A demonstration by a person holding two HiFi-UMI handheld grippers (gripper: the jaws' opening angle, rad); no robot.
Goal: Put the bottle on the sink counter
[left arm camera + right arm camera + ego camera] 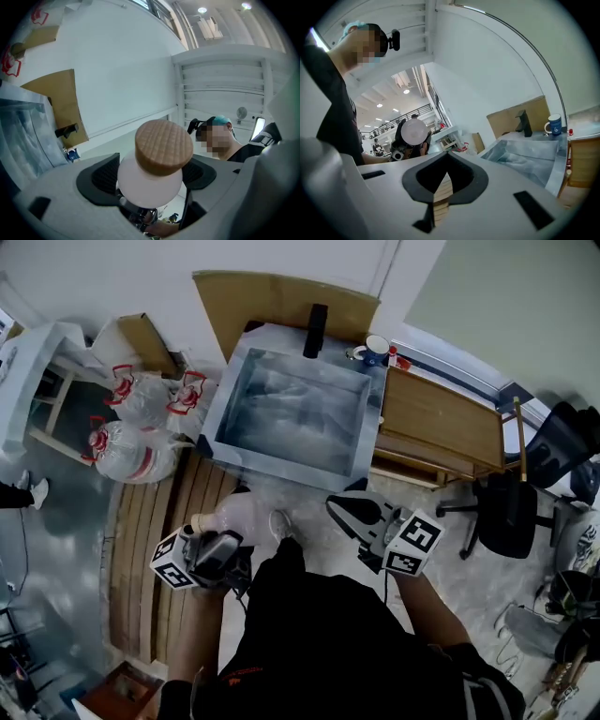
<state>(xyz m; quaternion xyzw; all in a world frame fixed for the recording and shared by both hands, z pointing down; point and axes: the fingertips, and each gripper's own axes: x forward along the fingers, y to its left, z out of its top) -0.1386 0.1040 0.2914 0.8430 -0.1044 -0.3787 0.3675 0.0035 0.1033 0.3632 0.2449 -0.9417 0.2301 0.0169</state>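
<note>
White bottle (pixel 149 185) clamped between left gripper (pixel 152 174) jaws.

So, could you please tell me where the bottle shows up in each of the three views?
Head view: lower left of centre, the bottle lies sideways in the left gripper.
Left gripper view: centre, the bottle sits between the jaws, its brown cap toward the camera.
Right gripper view: left of centre, it shows as a pale round disc.
Shared landmark: the black faucet.
</note>
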